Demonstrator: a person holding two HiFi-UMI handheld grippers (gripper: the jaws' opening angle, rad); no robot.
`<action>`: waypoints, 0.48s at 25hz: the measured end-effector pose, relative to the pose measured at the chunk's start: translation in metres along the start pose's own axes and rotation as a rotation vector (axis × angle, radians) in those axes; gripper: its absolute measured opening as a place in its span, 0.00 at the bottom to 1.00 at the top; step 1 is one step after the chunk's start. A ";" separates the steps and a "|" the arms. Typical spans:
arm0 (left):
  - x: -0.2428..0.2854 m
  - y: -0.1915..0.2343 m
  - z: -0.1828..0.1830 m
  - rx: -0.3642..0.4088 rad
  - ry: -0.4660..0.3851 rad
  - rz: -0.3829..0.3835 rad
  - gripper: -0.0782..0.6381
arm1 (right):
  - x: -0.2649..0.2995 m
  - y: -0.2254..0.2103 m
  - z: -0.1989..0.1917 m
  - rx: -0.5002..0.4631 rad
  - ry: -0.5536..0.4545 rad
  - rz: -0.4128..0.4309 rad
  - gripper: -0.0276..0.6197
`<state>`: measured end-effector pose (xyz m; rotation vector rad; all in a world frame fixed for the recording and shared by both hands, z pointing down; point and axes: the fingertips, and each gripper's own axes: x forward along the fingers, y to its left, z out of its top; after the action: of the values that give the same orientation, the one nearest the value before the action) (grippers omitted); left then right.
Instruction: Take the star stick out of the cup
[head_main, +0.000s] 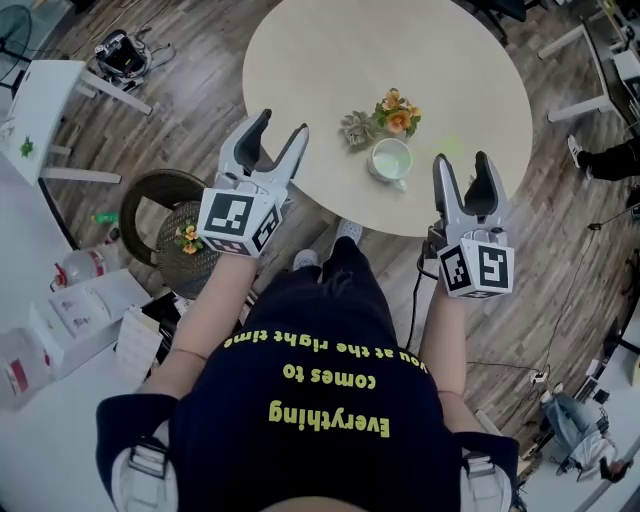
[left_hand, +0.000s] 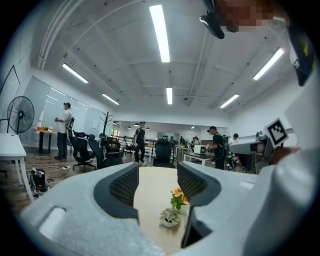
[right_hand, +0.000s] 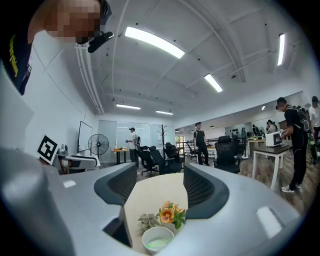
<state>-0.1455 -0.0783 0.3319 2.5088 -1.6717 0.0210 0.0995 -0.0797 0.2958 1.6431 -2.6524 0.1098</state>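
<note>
Both bare forearms reach forward from the body, the left forearm (head_main: 205, 325) angled toward 1 o'clock and the right forearm (head_main: 447, 335) pointing nearly to 12. The left gripper (head_main: 281, 127) hangs over the near rim of the round table (head_main: 300, 60) with its jaws spread apart and nothing between them. The right gripper (head_main: 462, 160) is at the rim too, its jaws also apart and empty. The white cup (head_main: 390, 160) stands upright on the table between the two grippers (nearer the right one), touched by neither. Inside it lies a pale green shape (right_hand: 156, 244), too blurred to make out. Orange flowers (head_main: 398, 112) sit at the cup's 12 o'clock, a small succulent (head_main: 355, 129) at its 11.
</note>
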 end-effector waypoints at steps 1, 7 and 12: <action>0.009 -0.001 0.002 0.002 -0.003 0.009 0.44 | 0.007 -0.009 0.002 0.001 -0.002 0.009 0.49; 0.061 -0.017 0.009 0.006 -0.013 0.058 0.44 | 0.040 -0.061 0.007 -0.003 -0.003 0.065 0.49; 0.087 -0.025 0.014 0.022 -0.015 0.093 0.44 | 0.063 -0.085 0.009 -0.023 0.002 0.118 0.50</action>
<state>-0.0895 -0.1499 0.3227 2.4499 -1.8024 0.0298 0.1471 -0.1745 0.2942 1.4784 -2.7371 0.0826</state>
